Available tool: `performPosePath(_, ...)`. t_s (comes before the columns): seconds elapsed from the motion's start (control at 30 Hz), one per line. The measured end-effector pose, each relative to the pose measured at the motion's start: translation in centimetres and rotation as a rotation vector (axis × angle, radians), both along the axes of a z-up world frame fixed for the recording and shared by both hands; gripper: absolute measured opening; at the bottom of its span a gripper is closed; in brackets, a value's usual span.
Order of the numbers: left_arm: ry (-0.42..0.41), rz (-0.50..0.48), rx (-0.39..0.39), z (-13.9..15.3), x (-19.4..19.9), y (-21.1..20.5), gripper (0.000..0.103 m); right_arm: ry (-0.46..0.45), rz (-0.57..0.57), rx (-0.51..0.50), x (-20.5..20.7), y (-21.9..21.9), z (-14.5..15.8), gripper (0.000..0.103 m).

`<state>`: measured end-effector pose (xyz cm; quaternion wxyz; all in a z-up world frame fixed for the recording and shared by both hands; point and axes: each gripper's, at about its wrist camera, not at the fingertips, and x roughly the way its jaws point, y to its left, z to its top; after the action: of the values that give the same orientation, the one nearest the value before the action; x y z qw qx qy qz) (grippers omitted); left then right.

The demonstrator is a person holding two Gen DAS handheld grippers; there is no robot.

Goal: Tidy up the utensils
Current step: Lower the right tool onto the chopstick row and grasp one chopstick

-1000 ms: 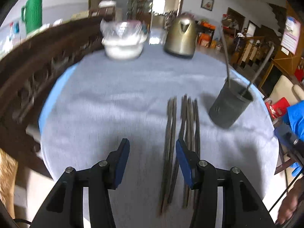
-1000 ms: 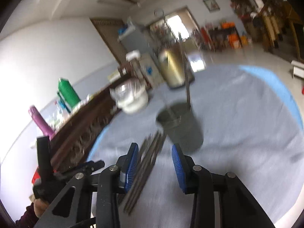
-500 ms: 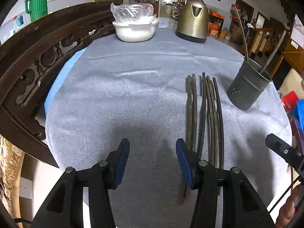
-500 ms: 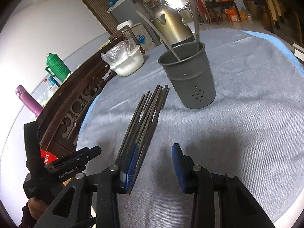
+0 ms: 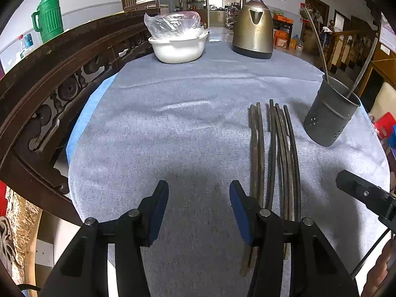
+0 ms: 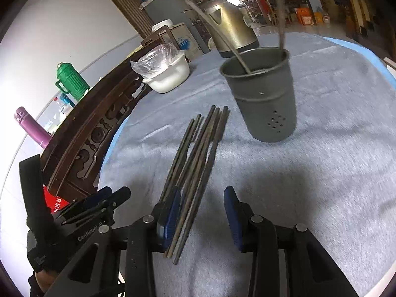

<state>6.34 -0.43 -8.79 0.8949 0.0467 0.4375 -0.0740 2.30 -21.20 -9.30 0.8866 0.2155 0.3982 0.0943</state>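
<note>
Several dark chopsticks lie side by side on the grey tablecloth, left of a grey metal utensil holder with two long metal handles in it. My left gripper is open over bare cloth, the chopsticks just right of its right finger. In the right wrist view my right gripper hangs open over the near ends of the chopsticks; some run between its jaws close to the left pad, unpressed. The holder stands upright beyond them.
A brass-coloured kettle and a white bowl with a plastic bag stand at the far side. A carved dark wooden rail borders the table on the left, with a green jug and a purple bottle behind.
My right gripper has come down and closer, so the chopsticks' near ends now lie between its jaws. It has also entered the left wrist view at the right edge.
</note>
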Motion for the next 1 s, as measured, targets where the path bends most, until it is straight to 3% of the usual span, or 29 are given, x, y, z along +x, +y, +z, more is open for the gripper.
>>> performPosePath(0.67, 0.074, 0.005, -0.032, -2.0, 1.5, 0.5, 0.056, 0.072, 0.03, -0.116, 2.5, 3.5, -2.8, 0.039)
performPosePath(0.87, 0.108, -0.03, -0.091, -2.6, 2.1, 0.0, 0.059, 0.068, 0.042, -0.168, 2.8, 3.9, -3.3, 0.034)
performPosePath(1.0, 0.119, -0.036, -0.09, -3.1, 2.8, -0.5, 0.059, 0.062, 0.051, -0.224, 3.0, 4.2, -3.3, 0.027)
